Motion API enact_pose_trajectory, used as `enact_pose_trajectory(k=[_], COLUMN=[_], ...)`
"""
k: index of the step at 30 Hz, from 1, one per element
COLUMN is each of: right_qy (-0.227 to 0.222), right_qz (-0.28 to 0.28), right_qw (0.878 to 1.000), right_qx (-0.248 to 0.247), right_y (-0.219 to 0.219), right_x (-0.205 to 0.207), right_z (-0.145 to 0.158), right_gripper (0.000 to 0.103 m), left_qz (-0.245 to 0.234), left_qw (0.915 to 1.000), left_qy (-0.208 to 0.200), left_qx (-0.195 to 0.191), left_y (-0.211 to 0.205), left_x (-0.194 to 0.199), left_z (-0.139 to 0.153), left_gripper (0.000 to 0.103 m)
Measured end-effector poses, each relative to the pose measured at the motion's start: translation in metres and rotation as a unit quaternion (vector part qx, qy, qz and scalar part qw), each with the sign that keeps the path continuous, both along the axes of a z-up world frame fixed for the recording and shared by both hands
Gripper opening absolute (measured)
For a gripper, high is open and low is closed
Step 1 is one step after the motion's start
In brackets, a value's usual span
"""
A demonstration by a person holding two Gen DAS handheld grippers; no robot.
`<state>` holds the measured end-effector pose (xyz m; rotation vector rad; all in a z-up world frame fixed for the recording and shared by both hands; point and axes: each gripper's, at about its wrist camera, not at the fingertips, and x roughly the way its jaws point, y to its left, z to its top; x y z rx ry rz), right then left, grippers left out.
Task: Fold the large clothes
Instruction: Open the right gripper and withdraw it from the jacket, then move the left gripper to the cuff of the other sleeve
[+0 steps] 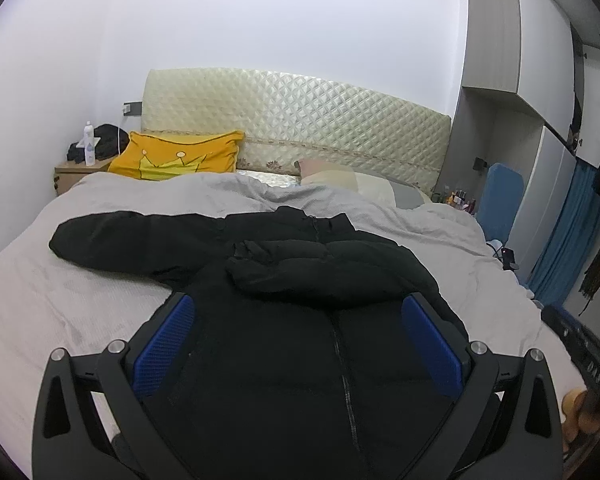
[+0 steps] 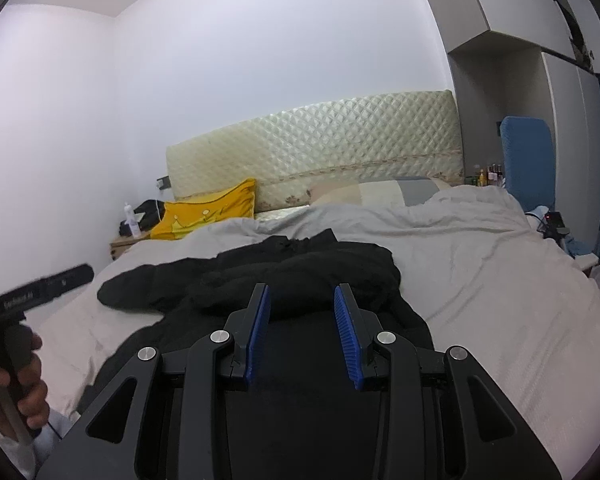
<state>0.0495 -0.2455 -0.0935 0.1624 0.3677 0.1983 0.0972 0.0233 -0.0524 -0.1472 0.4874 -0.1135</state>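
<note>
Left gripper [image 1: 296,314] spread wide, right gripper [image 2: 302,300] parted, both holding nothing

Hardly any lettering in sight

My left gripper [image 2: 40,286] carries small white print along its dark bar, too blurred for me to read.

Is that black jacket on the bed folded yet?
Partly. The black jacket lies zipped, one sleeve folded across its chest, the other sleeve still spread out sideways.
</note>
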Motion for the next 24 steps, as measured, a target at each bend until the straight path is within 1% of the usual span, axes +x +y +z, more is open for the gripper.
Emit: enact_pose_trajectory(k=[3,5,7,9,11,13,17,18,20,21,22,24], right_qy=[0.001,-0.001,0.0,0.009,0.006,0.003,0.005,0.004,0.01,0.014,0.017,0.019], right_qz=[-0.003,-0.004,-0.011,-0.012,-0.018,-0.016,-0.003,-0.004,-0.002,-0.001,-0.002,-0.001], right_qw=[1.0,1.0,1.0,1.0,1.0,1.0,1.0,1.0,1.0,1.0,1.0,1.0], right_qx=[0.006,0.002,-0.013,-0.003,0.002,0.002,0.0,-0.005,-0.007,-0.006,-0.006,-0.004], right_y=[0.001,0.002,0.003,-0.002,-0.007,-0.008,-0.007,-0.006,-0.005,-0.005,-0.005,-0.005], right_x=[-0.011,-0.018,-0.022,-0.019,-0.02,-0.02,-0.021,-0.021,-0.019,-0.017,-0.016,-0.013], right_z=[-0.009,-0.016,-0.024,-0.028,-0.03,-0.03,-0.034,-0.035,-0.038,-0.039,-0.04,-0.041], right_gripper=[0.032,0.032,0.032,0.032,0.033,0.033,0.032,0.032,0.032,0.032,0.032,0.033], left_qz=[0.009,0.015,0.018,0.021,0.019,0.018,0.019,0.019,0.02,0.022,0.022,0.029], left_qw=[0.9999,0.9998,0.9998,0.9997,0.9996,0.9993,0.996,0.9951,0.9947,0.995,0.9956,0.9957], left_qy=[-0.007,-0.004,0.003,0.011,0.021,0.027,0.053,0.057,0.064,0.067,0.065,0.056], left_qx=[-0.011,-0.011,-0.01,-0.007,0.001,0.018,0.07,0.078,0.078,0.071,0.064,0.068], left_y=[0.004,0.005,0.006,0.007,0.008,0.008,0.011,0.014,0.023,0.03,0.037,0.046], left_x=[0.0,0.001,0.005,0.007,0.009,0.012,0.022,0.025,0.032,0.036,0.039,0.044], left_z=[-0.001,-0.001,-0.003,-0.006,-0.011,-0.015,-0.02,-0.018,-0.013,-0.009,-0.004,0.005], left_gripper=[0.103,0.103,0.103,0.103,0.103,0.103,0.103,0.103,0.103,0.103,0.103,0.103])
